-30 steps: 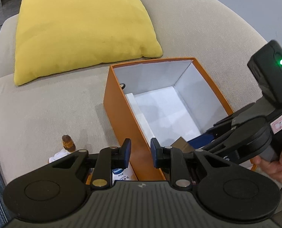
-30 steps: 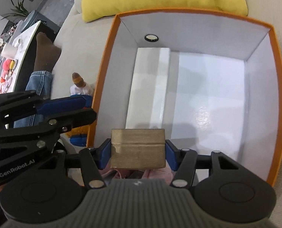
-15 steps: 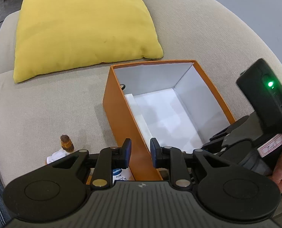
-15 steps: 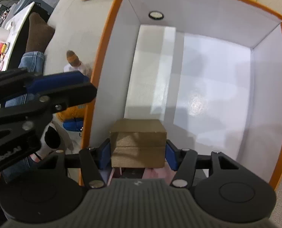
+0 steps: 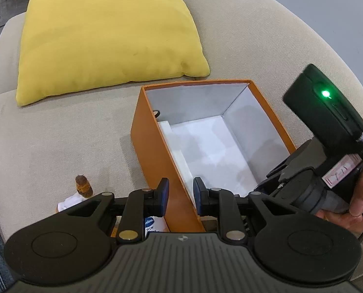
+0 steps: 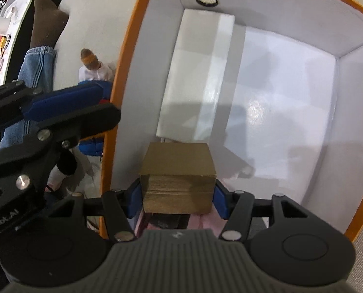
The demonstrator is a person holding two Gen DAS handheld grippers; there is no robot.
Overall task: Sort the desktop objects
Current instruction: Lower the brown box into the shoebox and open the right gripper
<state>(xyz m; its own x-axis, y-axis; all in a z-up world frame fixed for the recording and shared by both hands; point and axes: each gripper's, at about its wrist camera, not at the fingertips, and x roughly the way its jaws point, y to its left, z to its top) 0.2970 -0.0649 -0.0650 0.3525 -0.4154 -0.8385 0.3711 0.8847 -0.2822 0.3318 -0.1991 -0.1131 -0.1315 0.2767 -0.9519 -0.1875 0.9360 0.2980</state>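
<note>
Two grippers work at an orange box (image 5: 157, 151) that sits on a beige sofa (image 5: 59, 127) in front of a yellow cushion (image 5: 108, 31). The right gripper (image 6: 177, 190) is inside the box, its blue pads pinching a small brown wooden block (image 6: 177, 179) by its sides, low over the white floor near the left wall. The left gripper (image 5: 180, 196) straddles the box's near wall, jaws slightly apart and empty. Outside lie a small figurine (image 5: 80, 190) and what may be a Vaseline tub (image 5: 152, 223), half hidden
</note>
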